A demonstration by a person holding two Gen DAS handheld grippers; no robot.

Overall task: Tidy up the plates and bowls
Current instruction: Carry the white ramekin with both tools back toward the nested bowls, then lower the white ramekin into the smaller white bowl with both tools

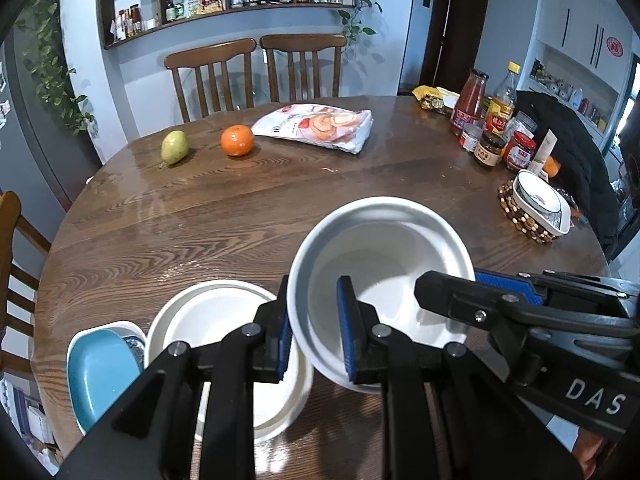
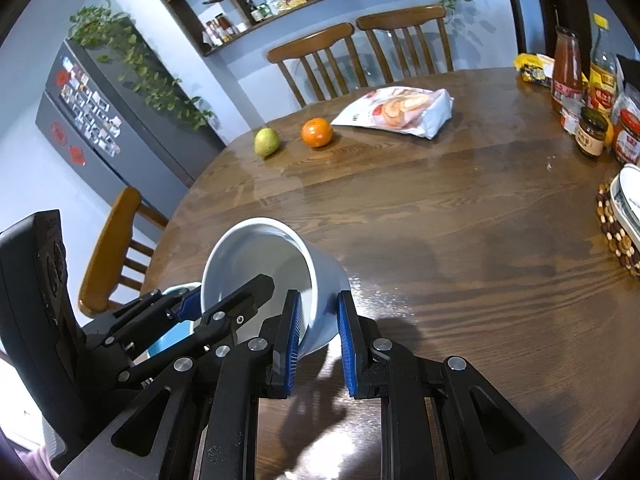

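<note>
Left wrist view: the left gripper (image 1: 314, 330) pinches the near-left rim of a white bowl (image 1: 380, 272), one blue pad outside the wall and one inside. The right gripper (image 1: 504, 286) reaches in from the right and clamps the bowl's opposite rim. The bowl appears lifted off the round wooden table (image 1: 200, 220) and tipped, its opening facing up and away. Just left of this bowl, lower in the picture, a second white bowl (image 1: 216, 320) rests on the table, and left of that sits a blue bowl (image 1: 100, 372) nested in a patterned one. Beyond the held bowl lie a pear (image 1: 174, 147), an orange (image 1: 237, 140) and a snack bag (image 1: 316, 126). To its right, a white dish (image 1: 542, 202) sits on a beaded trivet (image 1: 520, 220), with jars and bottles (image 1: 492, 120) behind it.

Right wrist view: the right gripper (image 2: 318, 340) has its narrow jaws closed on the white bowl's (image 2: 256, 264) wall, one pad inside, one outside. The left gripper (image 2: 192, 304) grips the rim on the bowl's left side. The blue bowl (image 2: 172, 332) shows behind that gripper. Far beyond the white bowl lie the pear (image 2: 266, 141) and orange (image 2: 317, 132).
</note>
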